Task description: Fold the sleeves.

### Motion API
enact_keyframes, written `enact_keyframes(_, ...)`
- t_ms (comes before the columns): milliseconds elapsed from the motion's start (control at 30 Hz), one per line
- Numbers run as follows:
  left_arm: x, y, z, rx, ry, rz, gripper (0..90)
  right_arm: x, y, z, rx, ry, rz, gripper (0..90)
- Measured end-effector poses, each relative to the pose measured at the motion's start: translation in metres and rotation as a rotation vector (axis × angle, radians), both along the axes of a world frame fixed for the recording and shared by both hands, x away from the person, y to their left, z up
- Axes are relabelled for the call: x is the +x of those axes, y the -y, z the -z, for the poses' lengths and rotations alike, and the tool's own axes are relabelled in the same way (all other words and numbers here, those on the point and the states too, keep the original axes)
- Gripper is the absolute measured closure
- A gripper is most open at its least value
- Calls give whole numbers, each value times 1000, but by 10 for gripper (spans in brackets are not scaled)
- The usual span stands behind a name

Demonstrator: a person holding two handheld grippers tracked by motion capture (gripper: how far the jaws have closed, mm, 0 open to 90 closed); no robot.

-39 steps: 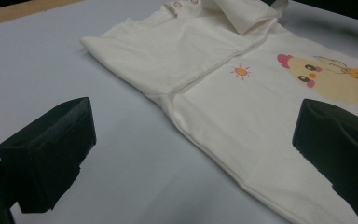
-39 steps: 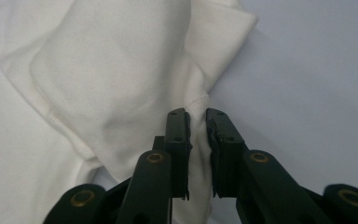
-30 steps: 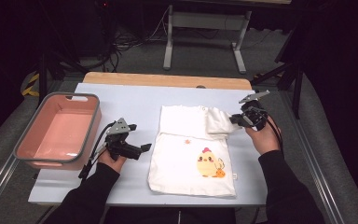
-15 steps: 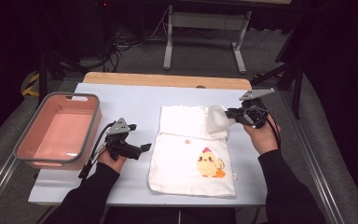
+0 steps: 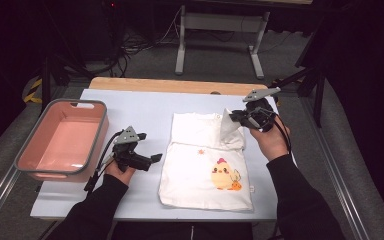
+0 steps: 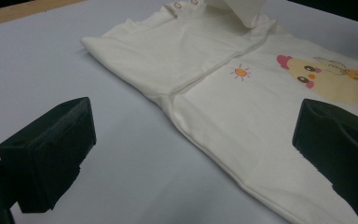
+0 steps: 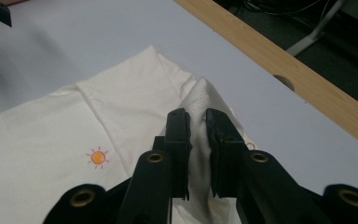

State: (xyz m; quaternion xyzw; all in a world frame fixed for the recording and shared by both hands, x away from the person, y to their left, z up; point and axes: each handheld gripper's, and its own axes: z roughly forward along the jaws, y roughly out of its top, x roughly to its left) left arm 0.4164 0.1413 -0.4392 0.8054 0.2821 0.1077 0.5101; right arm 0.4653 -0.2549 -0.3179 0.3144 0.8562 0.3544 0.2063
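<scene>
The shirt [image 5: 205, 162] lies flat at centre right of the high view, on the white table [image 5: 140, 107], chick print toward the lower edge. The right gripper [image 5: 236, 116], at upper right of the cloth, has its jaws clamped on a fold of sleeve; in the right gripper view the fabric [image 7: 196, 112] is pinched between the two pads and peaks above them. The left gripper [image 5: 155, 158] sits just off the shirt's left edge, jaws spread wide and holding nothing; in its own view the shirt [image 6: 214, 79] lies ahead between them. The pink bin [image 5: 60, 142] stands at far left, well apart.

By my reading, the step in hand is folding the right sleeve inward. The next move calls for carrying the pinched sleeve across toward the shirt's middle, laying it flat, then letting go without dragging the body askew.
</scene>
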Motion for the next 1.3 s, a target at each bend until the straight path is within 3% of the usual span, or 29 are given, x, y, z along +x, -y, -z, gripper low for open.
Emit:
enact_keyframes(467, 0, 0, 0, 0, 2, 3, 2, 7, -44, -12, -5, 8, -83, 794)
enact_keyframes(1067, 1, -1, 0, 7, 22, 3, 1, 39, -69, 12, -10, -50, -64, 795)
enact_keyframes(1300, 1, -1, 0, 4, 19, 4, 1, 44, -78, 23, -8, -68, -59, 795)
